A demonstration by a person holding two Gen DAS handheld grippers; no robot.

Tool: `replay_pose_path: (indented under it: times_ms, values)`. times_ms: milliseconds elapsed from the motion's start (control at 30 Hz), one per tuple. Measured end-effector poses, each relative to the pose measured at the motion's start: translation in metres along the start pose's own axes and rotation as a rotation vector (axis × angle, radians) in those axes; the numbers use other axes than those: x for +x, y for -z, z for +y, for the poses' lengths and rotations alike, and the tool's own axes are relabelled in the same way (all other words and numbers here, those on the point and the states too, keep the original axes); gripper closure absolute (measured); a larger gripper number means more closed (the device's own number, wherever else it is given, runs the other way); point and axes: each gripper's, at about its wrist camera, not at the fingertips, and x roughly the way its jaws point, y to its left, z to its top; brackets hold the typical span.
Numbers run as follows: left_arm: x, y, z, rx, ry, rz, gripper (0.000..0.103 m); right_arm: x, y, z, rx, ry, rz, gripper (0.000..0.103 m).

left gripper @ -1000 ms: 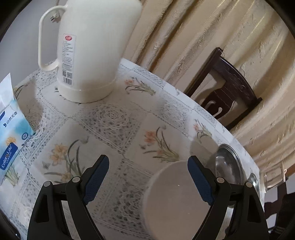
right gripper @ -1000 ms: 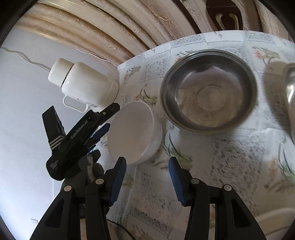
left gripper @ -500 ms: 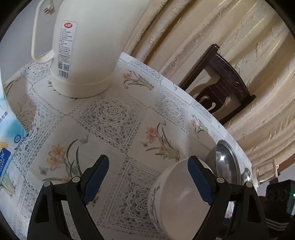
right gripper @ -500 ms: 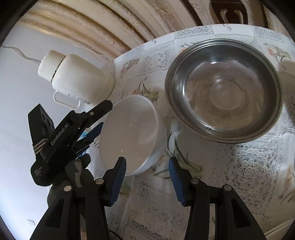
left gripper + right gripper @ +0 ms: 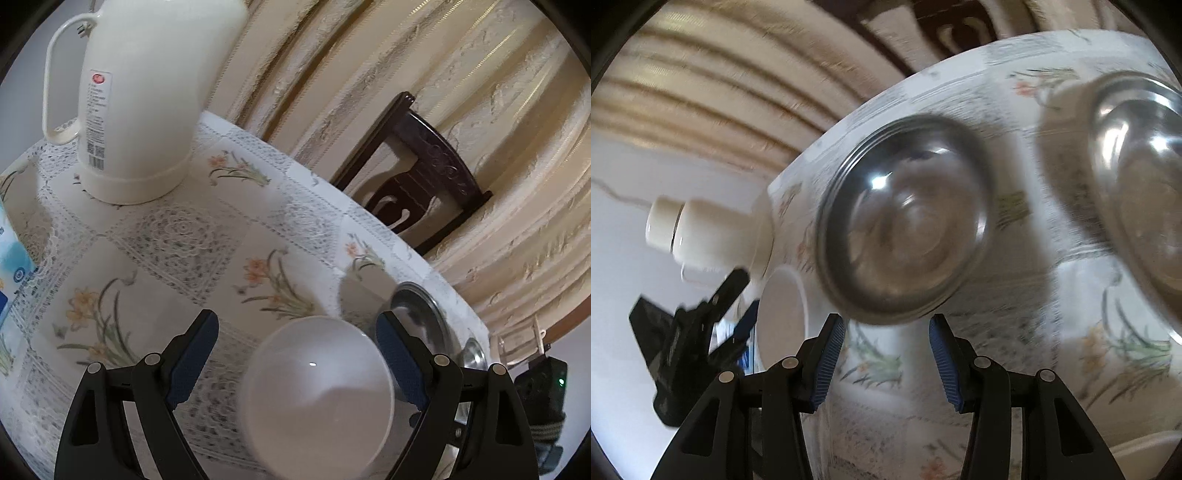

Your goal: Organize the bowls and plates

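A: Left cam: left tongs (image 5: 295, 354) spread wide, white bowl (image 5: 317, 391) tipped up between them near the right pad. Touching? Can't tell. Thermos (image 5: 144, 96) stands behind on the worktop (image 5: 177, 236).

B: Right cam is blurry, but it shows two steel bowls, the big one (image 5: 905, 221) beside the white bowl and another (image 5: 1145, 192) at the right. Right tongs (image 5: 886, 358) spread, holding nothing.

White bowl (image 5: 317, 391) between the spread fingers of the left gripper (image 5: 295, 354).

It sits on a floral tablecloth (image 5: 177, 236), nearer the right finger. Beyond it: a steel bowl (image 5: 421, 317), a white jug (image 5: 147, 103), a dark chair (image 5: 417, 170), curtains (image 5: 443, 74).
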Motion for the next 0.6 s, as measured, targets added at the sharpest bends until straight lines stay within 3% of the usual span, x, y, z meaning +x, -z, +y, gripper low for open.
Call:
replay_pose_path:
  times_ms: [267,600]
  values:
    - [0.006,0.006,-0.02,0.042,-0.029,-0.017,0.015,-0.004,-0.016,-0.014,0.026,0.039,-0.051,0.051]
    - [-0.004,0.007,-0.028,0.039,-0.01,-0.083,0.015,0.009,-0.037,-0.011,-0.075,0.167,-0.095,0.052]
